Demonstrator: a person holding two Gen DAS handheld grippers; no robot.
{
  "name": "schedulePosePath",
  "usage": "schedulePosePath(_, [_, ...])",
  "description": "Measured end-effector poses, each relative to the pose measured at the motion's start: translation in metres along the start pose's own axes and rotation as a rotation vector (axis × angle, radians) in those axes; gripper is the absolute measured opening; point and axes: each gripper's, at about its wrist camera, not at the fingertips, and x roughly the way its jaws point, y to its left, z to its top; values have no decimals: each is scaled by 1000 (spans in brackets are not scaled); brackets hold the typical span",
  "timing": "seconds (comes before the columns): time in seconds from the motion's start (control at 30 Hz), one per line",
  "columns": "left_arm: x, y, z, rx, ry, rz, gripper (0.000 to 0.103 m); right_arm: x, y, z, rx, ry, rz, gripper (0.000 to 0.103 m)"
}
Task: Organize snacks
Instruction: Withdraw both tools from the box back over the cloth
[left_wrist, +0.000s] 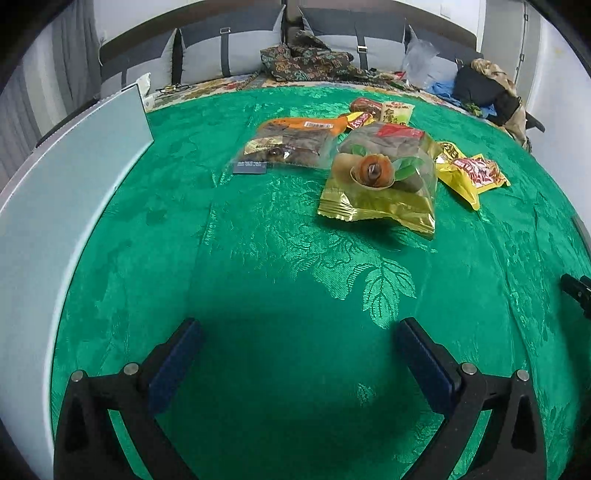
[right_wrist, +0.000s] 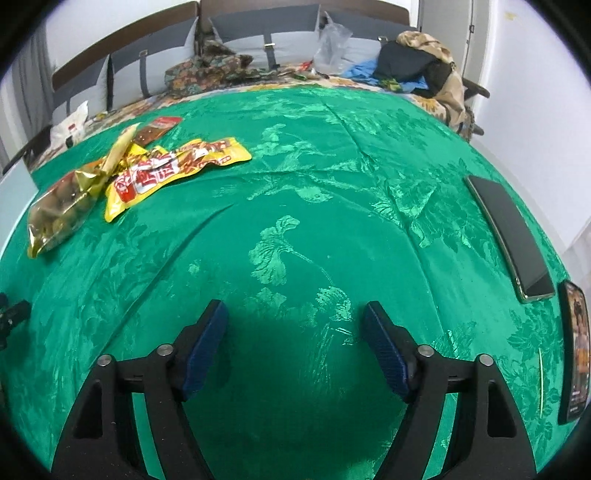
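Note:
Several snack packets lie in a loose heap on the green patterned cloth (left_wrist: 295, 258). A gold bag with a chestnut picture (left_wrist: 384, 177) is nearest, with a clear bag of brown snacks (left_wrist: 291, 142) to its left and a yellow and red packet (left_wrist: 469, 173) to its right. Smaller red and yellow packets (left_wrist: 380, 110) lie behind them. My left gripper (left_wrist: 299, 358) hovers open over bare cloth in front of the heap. In the right wrist view the yellow and red packet (right_wrist: 173, 170) and the gold bag (right_wrist: 62, 210) sit far left. My right gripper (right_wrist: 295, 343) stands open over bare cloth (right_wrist: 332, 203).
A pale flat box (left_wrist: 62, 206) lines the left edge. Two dark phones (right_wrist: 513, 236) (right_wrist: 576, 354) lie along the right edge. Behind the cloth stands a sofa with grey cushions (left_wrist: 236, 51), patterned fabric (left_wrist: 306, 59), a plastic bag (right_wrist: 332, 44) and clothes (right_wrist: 417, 62).

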Motion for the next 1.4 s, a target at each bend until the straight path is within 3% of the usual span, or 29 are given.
schedulePosePath(1.4, [2, 1, 4, -8, -1, 0, 103, -1, -1, -1, -2, 1, -3, 84])
